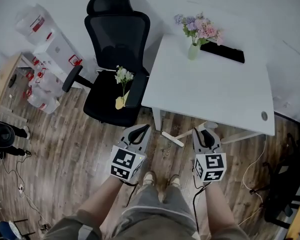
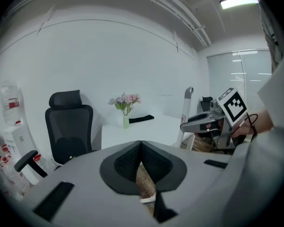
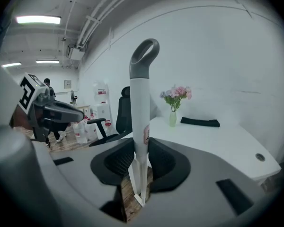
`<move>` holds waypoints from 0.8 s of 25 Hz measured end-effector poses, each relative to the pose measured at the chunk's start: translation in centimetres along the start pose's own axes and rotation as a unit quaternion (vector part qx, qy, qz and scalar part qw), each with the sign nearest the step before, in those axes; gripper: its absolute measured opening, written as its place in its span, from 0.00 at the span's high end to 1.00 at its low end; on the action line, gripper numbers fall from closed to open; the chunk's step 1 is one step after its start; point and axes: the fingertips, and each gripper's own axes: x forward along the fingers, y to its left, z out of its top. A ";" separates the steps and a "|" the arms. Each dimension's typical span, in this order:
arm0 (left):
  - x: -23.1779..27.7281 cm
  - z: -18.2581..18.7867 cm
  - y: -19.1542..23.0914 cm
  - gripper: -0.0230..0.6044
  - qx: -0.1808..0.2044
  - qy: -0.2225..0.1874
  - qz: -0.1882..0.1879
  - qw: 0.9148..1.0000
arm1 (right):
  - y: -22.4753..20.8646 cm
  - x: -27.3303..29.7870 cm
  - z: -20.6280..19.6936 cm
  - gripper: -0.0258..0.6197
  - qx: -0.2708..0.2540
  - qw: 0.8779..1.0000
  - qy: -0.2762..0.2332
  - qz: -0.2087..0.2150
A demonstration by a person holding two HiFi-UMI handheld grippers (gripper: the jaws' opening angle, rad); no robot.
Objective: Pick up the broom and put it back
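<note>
Fingers [image 3: 162,163] of your right gripper [image 1: 206,134] are clenched on the broom [image 3: 141,109]: the white shaft runs straight up between the two pads at the centre of the right gripper view, with its grey loop end at the top of the frame, upright. The shaft's lower part drops through the gap below the pads, over wood floor [image 1: 65,149]; brush end not readable in any view. In the left gripper view the same shaft stands right of centre, held by the right gripper in front of the counter [image 1: 215,91] edge. Your left gripper [image 1: 139,130] has its pads pressed together with nothing between them; only floor shows through the slot beneath. In the head view both grippers sit side by side at lower centre, left and right of your shoes [image 1: 149,178], just below the counter's near edge. On the counter: a vase of flowers [image 1: 196,33] at the upper part of the frame, and a flat black item [image 1: 222,52] just right of it. A black office chair [image 1: 117,39] stands left of the counter, touching or nearly so, with a small flower sprig [image 1: 122,80] on its seat.
</note>
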 end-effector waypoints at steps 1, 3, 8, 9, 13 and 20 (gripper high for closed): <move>-0.6 1.1 0.0 0.94 0.002 -0.007 0.000 1.000 | -0.1 -1.1 1.5 0.79 0.001 1.000 -0.008 -0.001; -1.6 3.4 -0.2 0.94 0.011 -0.020 -0.002 1.000 | -0.5 -3.3 4.4 0.79 0.003 1.000 -0.022 -0.002; -4.1 9.2 -0.8 0.94 0.028 -0.048 -0.006 0.998 | -1.0 -8.5 10.6 0.79 0.005 0.999 -0.053 0.003; -4.6 10.3 -1.1 0.94 0.032 -0.054 -0.007 0.998 | -1.1 -9.5 11.5 0.79 0.004 0.998 -0.059 0.005; -6.5 14.2 -2.7 0.94 0.040 -0.081 -0.021 0.996 | -0.8 -13.2 14.1 0.79 -0.002 0.997 -0.080 0.015; -10.1 15.7 -6.1 0.94 0.074 -0.101 -0.026 0.992 | -0.5 -19.4 14.7 0.79 -0.007 0.995 -0.099 0.013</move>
